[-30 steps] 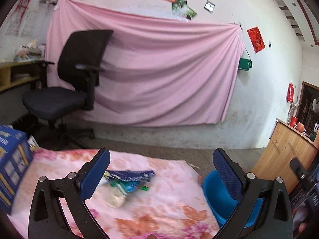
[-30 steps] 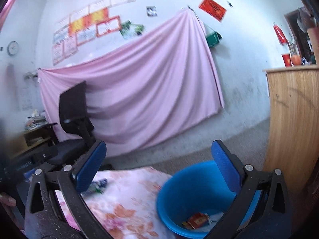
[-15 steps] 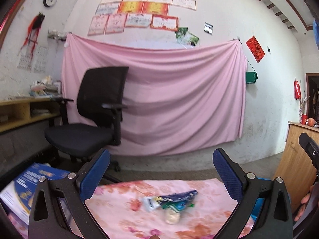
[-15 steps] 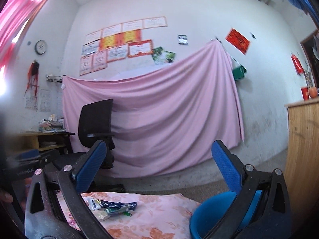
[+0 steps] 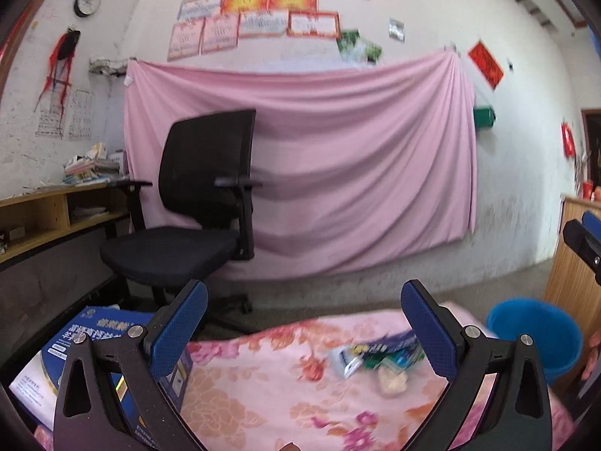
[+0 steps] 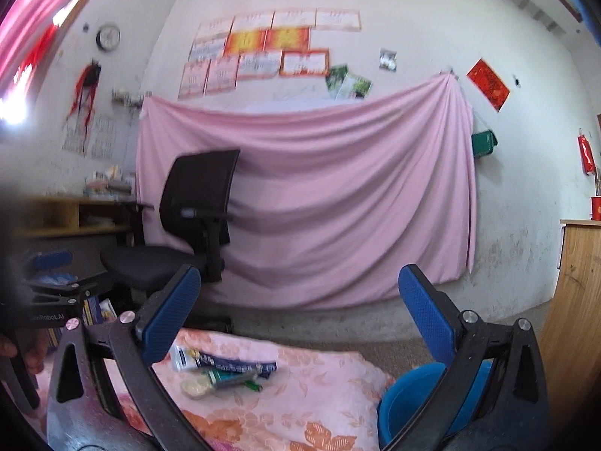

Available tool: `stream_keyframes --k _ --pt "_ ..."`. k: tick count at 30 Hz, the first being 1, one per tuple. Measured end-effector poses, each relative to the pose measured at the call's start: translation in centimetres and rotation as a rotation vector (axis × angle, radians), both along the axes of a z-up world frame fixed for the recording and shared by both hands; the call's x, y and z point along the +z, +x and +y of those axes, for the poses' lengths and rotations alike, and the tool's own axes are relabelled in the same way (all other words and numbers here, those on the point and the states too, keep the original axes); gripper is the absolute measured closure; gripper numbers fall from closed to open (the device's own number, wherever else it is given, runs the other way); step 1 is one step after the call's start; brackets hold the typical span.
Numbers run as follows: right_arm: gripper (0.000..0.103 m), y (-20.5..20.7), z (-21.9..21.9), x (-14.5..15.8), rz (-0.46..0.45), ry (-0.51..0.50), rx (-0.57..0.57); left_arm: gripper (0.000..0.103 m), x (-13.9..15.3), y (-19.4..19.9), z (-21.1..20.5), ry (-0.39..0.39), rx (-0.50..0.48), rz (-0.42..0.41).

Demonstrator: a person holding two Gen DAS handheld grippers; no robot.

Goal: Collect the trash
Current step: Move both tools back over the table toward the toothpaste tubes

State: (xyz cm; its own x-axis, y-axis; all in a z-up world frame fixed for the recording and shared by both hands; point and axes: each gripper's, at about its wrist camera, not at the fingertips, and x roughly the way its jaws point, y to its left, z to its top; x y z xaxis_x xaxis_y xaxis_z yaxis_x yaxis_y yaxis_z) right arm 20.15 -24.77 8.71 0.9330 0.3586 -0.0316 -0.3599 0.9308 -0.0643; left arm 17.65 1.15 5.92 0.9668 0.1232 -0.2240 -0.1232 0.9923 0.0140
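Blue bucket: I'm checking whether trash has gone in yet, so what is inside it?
Nothing can be told: the blue bucket shows only its rim and upper inner wall, and the right gripper finger covers it in the right wrist view.

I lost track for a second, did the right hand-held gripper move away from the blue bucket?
Yes. The right hand-held gripper swung up and left: the blue bucket, earlier centred between its fingers, now sits at lower right, with the trash pile in view.

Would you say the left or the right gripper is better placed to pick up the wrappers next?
Probably the right gripper: the wrappers lie nearly between its open fingers, and the bucket is beside it. The left gripper sees them off to its right.
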Motion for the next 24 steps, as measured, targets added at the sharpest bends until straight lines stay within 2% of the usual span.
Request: stream_keyframes --k 7,11,14,16,17,19,20,21,24 --pt "0.000 3.2 0.9 -2.1 0.174 -0.045 -0.031 0.002 -3.0 3.6 0.8 -0.023 -0.069 0.191" --pt "0.000 5.5 1.4 -3.3 0.314 -0.035 0.004 0.002 -4.9 6.1 1.0 -0.032 -0.081 0.307" --pt "0.000 6.4 1.8 -4.2 0.386 -0.022 0.048 0.003 -6.2 7.8 1.4 -0.076 -0.092 0.392" --pt "0.000 7.2 2.6 -5.1 0.440 -0.064 0.066 0.006 -6.9 8.9 1.7 -0.112 -0.108 0.436" --pt "0.000 7.6 3.1 -5.6 0.472 -0.095 0.076 0.009 -7.1 9.3 1.8 -0.128 -0.120 0.457" --pt "0.000 8.4 3.5 -6.4 0.530 -0.113 0.109 0.022 -7.7 10.3 1.9 -0.156 -0.149 0.494" --pt "0.001 9.1 3.8 -6.8 0.569 -0.125 0.133 0.038 -7.9 10.9 1.8 -0.173 -0.166 0.501" --pt "0.002 9.6 4.1 -7.1 0.590 -0.142 0.143 0.043 -8.1 11.4 1.7 -0.184 -0.182 0.514" --pt "0.013 11.7 5.0 -8.4 0.676 -0.223 0.174 0.046 -8.3 12.4 0.8 -0.180 -0.235 0.537"
